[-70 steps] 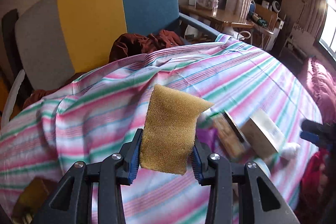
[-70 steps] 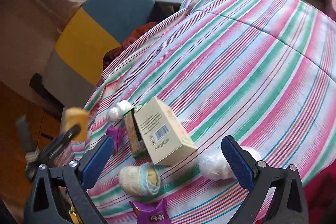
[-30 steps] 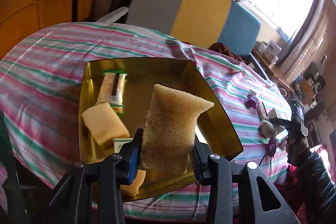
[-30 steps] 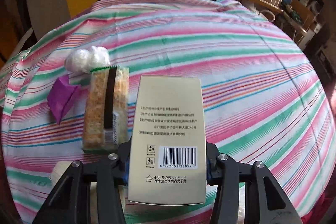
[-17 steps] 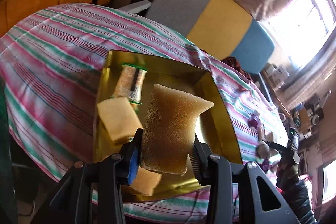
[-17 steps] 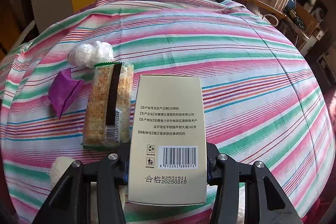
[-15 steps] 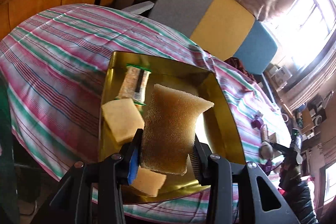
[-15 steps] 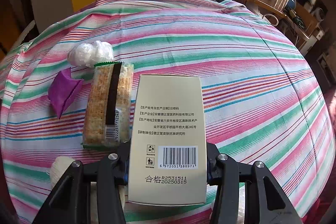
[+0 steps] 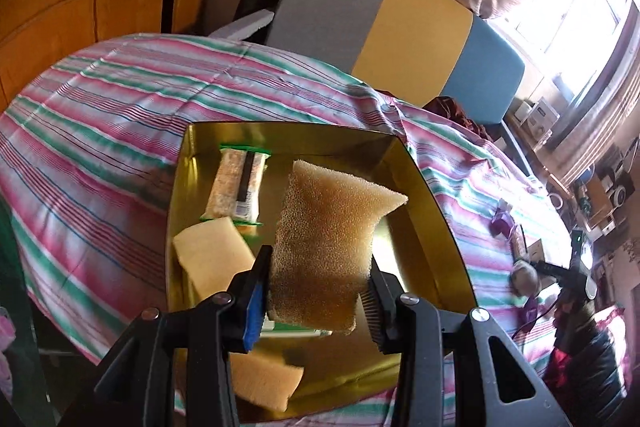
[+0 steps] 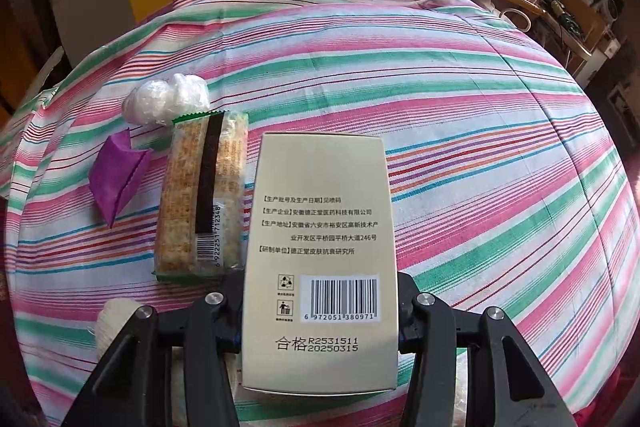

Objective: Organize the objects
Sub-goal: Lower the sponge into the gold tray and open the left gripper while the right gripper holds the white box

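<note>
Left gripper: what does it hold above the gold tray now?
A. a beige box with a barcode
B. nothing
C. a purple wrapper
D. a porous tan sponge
D: the left gripper is shut on the porous tan sponge, above the gold tray.

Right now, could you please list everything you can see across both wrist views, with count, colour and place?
Tray: one, gold, on the striped cloth.
Snack packet: one, green-edged, at the tray's far end.
Flat sponges: two, pale yellow, at the tray's near side.
Held sponge: one, tan, above the tray.
Box: one, beige with barcode, in the right gripper.
Cracker packet: one, green-edged, on the cloth left of the box.
Purple wrapper: one, left of the cracker packet.
White plastic ball: one, beyond the cracker packet.
Striped cloth: pink, green and white.
Chair: grey, yellow and blue, behind the table.
Left gripper: black, shut on the held sponge.
Right gripper: black, shut on the box.
</note>
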Demonstrator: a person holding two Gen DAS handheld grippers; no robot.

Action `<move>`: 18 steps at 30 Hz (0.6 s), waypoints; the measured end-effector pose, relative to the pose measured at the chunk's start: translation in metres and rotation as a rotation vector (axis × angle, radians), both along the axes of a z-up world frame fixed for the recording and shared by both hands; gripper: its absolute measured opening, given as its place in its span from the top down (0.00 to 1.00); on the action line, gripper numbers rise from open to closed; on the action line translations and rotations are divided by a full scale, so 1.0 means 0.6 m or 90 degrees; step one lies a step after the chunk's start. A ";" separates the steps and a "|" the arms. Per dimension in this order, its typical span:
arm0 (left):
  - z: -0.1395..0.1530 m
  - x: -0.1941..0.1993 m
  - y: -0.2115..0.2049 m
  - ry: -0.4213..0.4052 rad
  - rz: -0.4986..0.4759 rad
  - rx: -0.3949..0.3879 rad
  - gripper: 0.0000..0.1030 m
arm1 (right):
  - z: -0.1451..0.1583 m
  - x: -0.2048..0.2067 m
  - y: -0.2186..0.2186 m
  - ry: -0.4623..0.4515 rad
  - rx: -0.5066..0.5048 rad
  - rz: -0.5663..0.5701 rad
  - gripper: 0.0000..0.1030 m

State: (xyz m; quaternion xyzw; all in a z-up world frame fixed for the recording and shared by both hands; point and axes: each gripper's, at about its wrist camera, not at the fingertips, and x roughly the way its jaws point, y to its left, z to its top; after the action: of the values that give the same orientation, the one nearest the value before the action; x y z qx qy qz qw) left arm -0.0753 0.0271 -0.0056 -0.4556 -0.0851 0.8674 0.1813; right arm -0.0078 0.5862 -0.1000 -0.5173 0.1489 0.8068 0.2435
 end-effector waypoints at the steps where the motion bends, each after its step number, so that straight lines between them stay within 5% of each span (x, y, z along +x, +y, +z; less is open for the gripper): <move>1: -0.001 -0.005 0.004 -0.003 -0.001 -0.001 0.60 | 0.000 -0.001 -0.001 -0.001 0.001 0.001 0.51; 7: -0.010 -0.055 0.038 -0.018 -0.023 -0.029 0.60 | 0.001 -0.002 -0.002 -0.006 0.003 0.004 0.51; 18: -0.100 -0.212 0.085 -0.128 -0.005 -0.106 0.60 | 0.001 -0.002 -0.004 -0.014 0.006 0.014 0.51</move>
State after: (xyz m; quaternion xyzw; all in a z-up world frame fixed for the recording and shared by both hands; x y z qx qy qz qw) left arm -0.2028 0.0780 -0.0656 -0.5540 -0.0290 0.8207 0.1369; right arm -0.0091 0.5837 -0.0992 -0.5265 0.1366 0.8046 0.2384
